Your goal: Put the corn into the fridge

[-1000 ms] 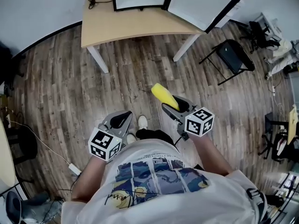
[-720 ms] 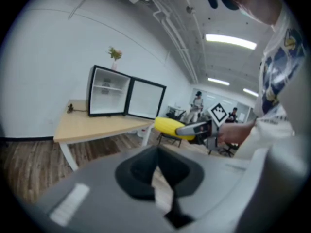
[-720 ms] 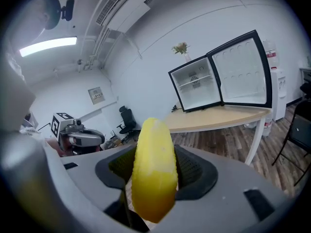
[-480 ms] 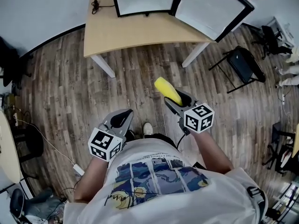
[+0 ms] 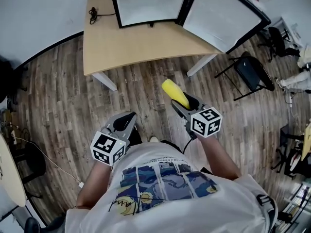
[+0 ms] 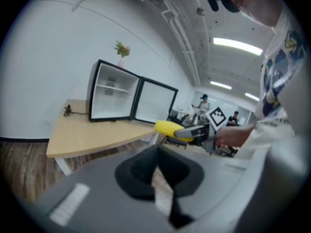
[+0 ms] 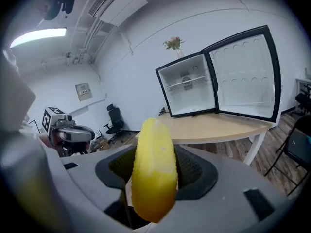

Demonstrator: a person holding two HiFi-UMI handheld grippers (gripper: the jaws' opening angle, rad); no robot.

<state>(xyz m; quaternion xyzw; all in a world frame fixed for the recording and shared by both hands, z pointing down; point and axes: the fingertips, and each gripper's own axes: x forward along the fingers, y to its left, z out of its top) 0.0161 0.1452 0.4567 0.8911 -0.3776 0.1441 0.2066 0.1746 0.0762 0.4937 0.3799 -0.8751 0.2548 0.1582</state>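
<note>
A yellow corn cob (image 5: 175,93) (image 7: 154,171) (image 6: 168,127) sticks out forward from my right gripper (image 5: 183,104) (image 7: 150,188), which is shut on it. A small black fridge (image 5: 148,4) (image 7: 190,85) (image 6: 112,92) stands on the wooden table (image 5: 136,40) ahead, its door (image 5: 221,13) (image 7: 245,76) swung wide open to the right and its white inside bare. My left gripper (image 5: 122,123) (image 6: 158,171) hangs lower at the left, jaws together with nothing between them. Both grippers are over the floor, short of the table's near edge.
The table's white legs (image 5: 104,79) (image 5: 197,67) stand on the plank floor. A black chair (image 5: 248,72) is at the right, beyond the open door. A cable (image 5: 92,14) lies at the table's back left. People (image 6: 203,103) stand far off in the left gripper view.
The table and fridge have come closer and sit larger at the top of the head view. Both grippers keep their pose, the corn still held.
</note>
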